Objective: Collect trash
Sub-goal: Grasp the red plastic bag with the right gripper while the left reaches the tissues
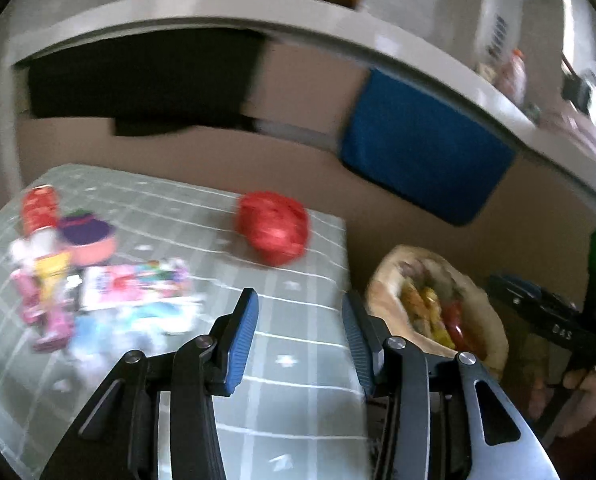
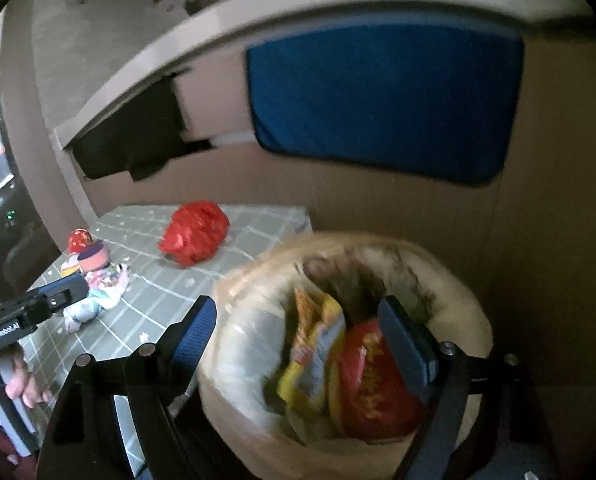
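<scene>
wrappers point(image 2: 317, 352) in bag point(image 2: 234, 344), r. view

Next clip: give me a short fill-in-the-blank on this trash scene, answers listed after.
1. The crumpled bag lying on the green table is ____ in colour.
2. The trash bag beside the table stands ____, with wrappers showing inside.
3. Both the left claw and the right claw hold ____.

Answers: red; open; nothing

Grey-green tablecloth point(image 1: 298, 320), white grid. Crumpled red bag point(image 1: 273, 233) at twelve o'clock. Beige trash bag point(image 2: 238, 344); yellow wrapper point(image 2: 313, 356), red packet point(image 2: 371, 396).
</scene>
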